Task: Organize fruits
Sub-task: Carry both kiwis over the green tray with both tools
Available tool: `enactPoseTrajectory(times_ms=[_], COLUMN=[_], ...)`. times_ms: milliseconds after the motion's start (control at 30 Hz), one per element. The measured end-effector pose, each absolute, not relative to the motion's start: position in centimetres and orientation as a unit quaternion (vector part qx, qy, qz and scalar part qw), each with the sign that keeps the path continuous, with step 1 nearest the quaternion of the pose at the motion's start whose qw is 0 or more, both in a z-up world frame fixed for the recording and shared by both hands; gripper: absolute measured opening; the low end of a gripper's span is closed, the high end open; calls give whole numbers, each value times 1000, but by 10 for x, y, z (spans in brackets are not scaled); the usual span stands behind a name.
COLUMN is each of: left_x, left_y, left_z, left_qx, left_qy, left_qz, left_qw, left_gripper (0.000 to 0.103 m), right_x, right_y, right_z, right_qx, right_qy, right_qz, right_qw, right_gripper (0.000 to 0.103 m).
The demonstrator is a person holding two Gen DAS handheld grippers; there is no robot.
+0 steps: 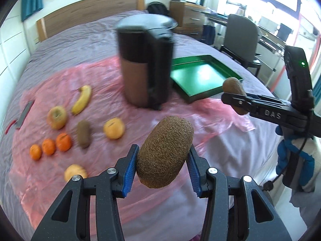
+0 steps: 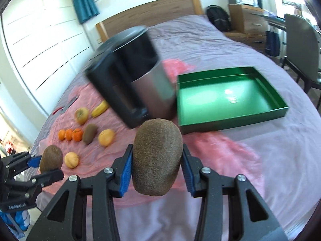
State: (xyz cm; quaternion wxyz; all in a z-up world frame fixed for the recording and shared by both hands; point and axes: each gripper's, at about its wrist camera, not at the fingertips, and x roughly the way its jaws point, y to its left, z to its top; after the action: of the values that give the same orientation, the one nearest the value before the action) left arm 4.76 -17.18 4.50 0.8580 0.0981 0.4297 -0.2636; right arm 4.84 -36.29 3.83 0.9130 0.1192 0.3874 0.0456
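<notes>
**Two kiwis held, one per gripper; tray empty**

My left gripper point(image 1: 163, 167): blue pads point(image 1: 129, 172) clamped on both sides of a kiwi point(image 1: 164, 152), fruit standing roughly upright btwn the fingers, top end poking out past the tips. Grip firm, no gap seen.

My right gripper point(image 2: 157, 167): same condition. Pads pressed on a second kiwi point(image 2: 157, 158), upright, wedged btwn the fingers. In the left wrist view this gripper point(image 1: 233, 98) shows off to the right of my left fingers, a gloved hand point(image 1: 293, 158) on its handle.

Beyond my right fingertips, slightly right: green tray point(image 2: 230, 120), nothing in it, lying on the bed point(image 2: 291, 160). Ahead and left of the same tips: black and steel bin point(image 2: 136, 84), blurred.

Loose fruit on pink plastic sheet point(image 1: 104, 92), all left of my left fingers: banana point(image 1: 82, 99), apple point(image 1: 57, 117), third kiwi point(image 1: 83, 133), three small oranges point(image 1: 49, 146) in a row, yellow-orange fruit point(image 1: 114, 128), another pale one point(image 1: 75, 171) nearest the fingers. None touching either gripper.
</notes>
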Motion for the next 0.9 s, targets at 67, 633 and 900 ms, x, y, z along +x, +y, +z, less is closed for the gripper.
enactPoseTrajectory(times_ms=[67, 633, 900], left_x=[55, 161, 208], left_y=[-200, -376, -406], left_z=[48, 11, -28], left_qx=[104, 150, 164], left_qy=[428, 434, 440], left_qz=[-277, -282, -242], left_qw=[854, 842, 849], left_gripper=[42, 42, 42], right_x=[52, 156, 212], right_y=[-387, -552, -582], right_z=[41, 13, -19], right_qx=[125, 144, 134], right_qy=[381, 366, 383], right_qz=[29, -66, -88], right_qw=[916, 917, 910], right_gripper=[9, 9, 9])
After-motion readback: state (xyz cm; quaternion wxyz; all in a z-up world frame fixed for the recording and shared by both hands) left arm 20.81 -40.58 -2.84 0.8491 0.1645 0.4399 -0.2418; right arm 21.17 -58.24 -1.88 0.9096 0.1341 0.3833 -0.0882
